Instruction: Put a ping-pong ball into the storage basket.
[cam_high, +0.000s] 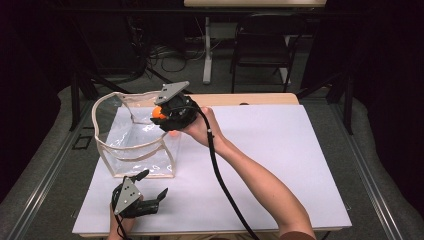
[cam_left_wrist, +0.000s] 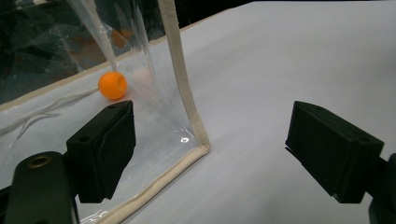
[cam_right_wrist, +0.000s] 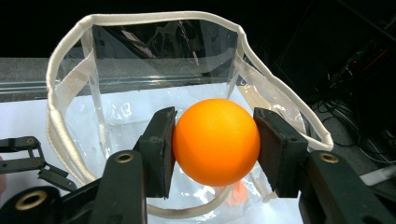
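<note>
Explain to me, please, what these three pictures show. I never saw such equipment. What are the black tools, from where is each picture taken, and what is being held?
A person sits at a white table and holds one hand-held clamp, called a gripper, in each hand. The high view looks down from above the person. The other two pictures come from small cameras riding on the grippers, so each looks along its own two black jaws.

On the table stands a clear plastic bag with a cream edge, open at the top. One orange ball already lies inside it.

The right gripper is shut on a second orange ball and holds it above the bag's opening. The left gripper is open and holds nothing, low beside the bag's near corner.
</note>
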